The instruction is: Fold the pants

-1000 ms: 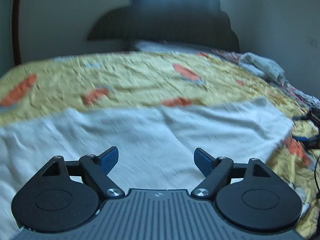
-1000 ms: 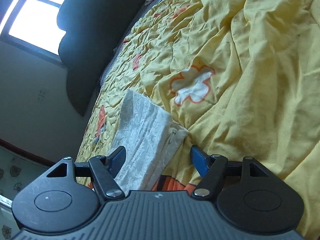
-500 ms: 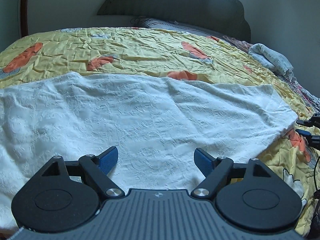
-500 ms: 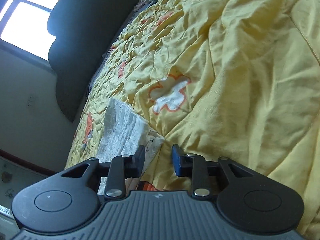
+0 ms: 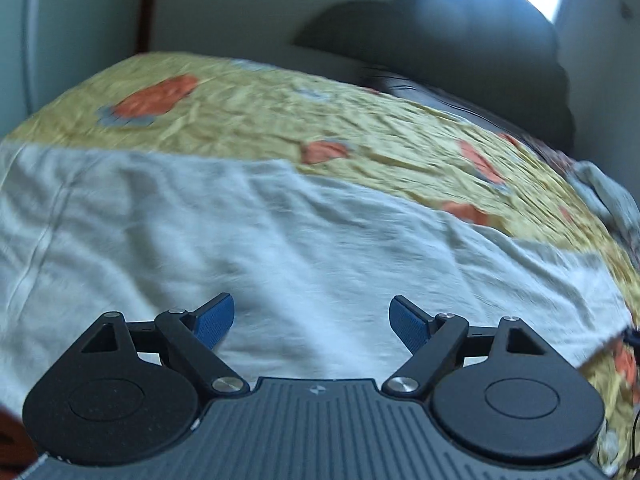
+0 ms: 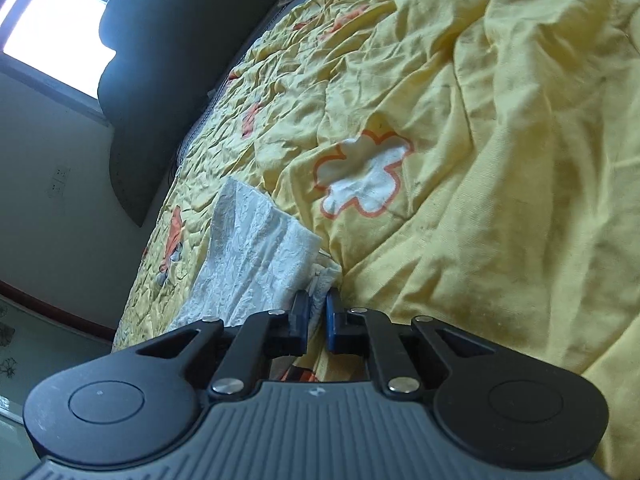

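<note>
White textured pants (image 5: 248, 240) lie spread flat across the yellow bedspread (image 5: 360, 140). My left gripper (image 5: 312, 320) is open and empty, hovering just above the pants near their front edge. In the right wrist view the pants (image 6: 256, 248) show as a narrow strip ending at a hem corner. My right gripper (image 6: 316, 312) is shut on that corner of the pants, with white cloth pinched between the blue pads.
The bedspread (image 6: 460, 160) is wrinkled, yellow with orange and white flowers. A dark headboard (image 5: 460, 32) stands at the far end under a bright window (image 6: 48, 12). Crumpled cloth (image 5: 612, 196) lies at the bed's right side.
My right gripper closed from wide open onto the pants' hem corner. My left gripper stayed open and swung left over the pants; its view is blurred with motion.
</note>
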Demonstrator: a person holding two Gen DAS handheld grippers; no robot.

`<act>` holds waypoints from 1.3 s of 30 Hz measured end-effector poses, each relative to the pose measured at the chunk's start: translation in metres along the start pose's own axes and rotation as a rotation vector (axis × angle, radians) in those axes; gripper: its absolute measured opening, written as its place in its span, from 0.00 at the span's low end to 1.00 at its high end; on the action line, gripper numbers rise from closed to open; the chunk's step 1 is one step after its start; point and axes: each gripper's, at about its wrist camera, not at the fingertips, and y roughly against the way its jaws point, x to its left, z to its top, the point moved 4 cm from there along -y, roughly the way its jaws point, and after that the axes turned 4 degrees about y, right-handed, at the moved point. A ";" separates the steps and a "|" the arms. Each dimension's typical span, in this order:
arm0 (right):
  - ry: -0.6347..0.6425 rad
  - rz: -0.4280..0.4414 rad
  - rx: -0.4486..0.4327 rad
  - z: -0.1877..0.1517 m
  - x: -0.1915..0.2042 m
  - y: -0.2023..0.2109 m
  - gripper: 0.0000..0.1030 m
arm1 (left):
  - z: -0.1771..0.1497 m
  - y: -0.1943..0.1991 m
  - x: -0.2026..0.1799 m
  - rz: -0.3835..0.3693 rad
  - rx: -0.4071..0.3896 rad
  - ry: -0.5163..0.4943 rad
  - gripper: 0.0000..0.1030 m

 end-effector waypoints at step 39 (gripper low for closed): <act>-0.158 0.135 -0.102 -0.007 -0.001 -0.015 0.21 | -0.020 -0.007 -0.040 -0.057 0.082 -0.131 0.95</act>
